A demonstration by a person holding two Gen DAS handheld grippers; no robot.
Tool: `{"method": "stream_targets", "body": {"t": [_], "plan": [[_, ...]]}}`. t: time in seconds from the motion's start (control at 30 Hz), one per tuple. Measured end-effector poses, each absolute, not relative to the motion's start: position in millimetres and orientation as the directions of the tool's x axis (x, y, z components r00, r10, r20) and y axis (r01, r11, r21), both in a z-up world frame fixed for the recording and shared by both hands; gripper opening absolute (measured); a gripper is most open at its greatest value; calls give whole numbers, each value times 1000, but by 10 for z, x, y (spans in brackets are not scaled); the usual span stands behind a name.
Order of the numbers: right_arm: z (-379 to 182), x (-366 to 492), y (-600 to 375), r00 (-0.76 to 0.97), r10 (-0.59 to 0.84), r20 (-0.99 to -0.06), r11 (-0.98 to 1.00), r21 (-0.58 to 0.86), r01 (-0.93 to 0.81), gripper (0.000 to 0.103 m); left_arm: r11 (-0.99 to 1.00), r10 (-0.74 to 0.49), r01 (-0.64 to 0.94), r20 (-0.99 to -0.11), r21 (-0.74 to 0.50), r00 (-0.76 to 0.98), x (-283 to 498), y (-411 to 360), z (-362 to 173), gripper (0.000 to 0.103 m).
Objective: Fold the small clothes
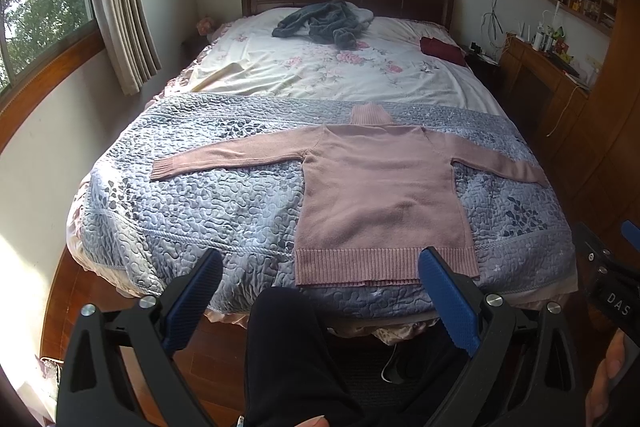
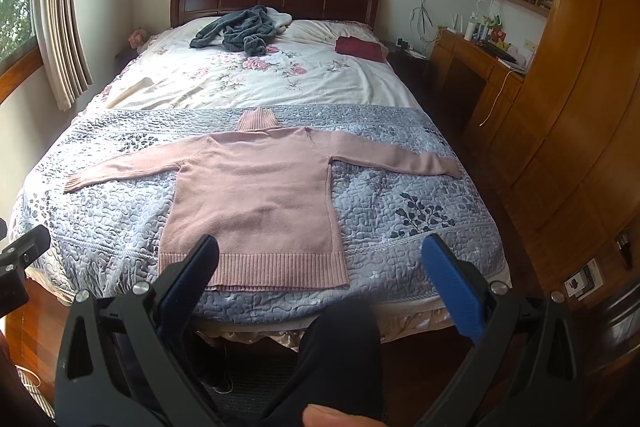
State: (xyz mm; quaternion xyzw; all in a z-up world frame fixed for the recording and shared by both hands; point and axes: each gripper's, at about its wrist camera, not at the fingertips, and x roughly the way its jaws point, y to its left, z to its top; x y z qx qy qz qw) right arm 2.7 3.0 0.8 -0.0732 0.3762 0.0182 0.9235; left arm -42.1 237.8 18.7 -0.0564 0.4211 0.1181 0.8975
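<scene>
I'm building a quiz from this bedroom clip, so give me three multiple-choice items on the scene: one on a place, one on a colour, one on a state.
1. Where does the sweater lie?
A. on the quilt at the foot of the bed
B. against the headboard
C. on the floor

2. What colour is the folded cloth near the bed's right edge?
A. yellow
B. dark red
C. white

3. How do both grippers stand?
A. shut on a sleeve
B. shut on the hem
C. open, holding nothing

Key: 1 A, the pink sweater is spread flat on the blue-grey quilt. 2 B, the folded cloth is dark red. 3 C, the left gripper and the right gripper show spread fingers short of the bed.
</scene>
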Motion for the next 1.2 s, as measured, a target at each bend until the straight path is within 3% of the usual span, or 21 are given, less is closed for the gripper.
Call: {"method": "stream_targets", "body": {"t": [1.2], "plan": [[-15,53,50,709,-21,-705,988,-122,-92,100,963,171,-268,-774,2,610,-399,2406,174,99]]}}
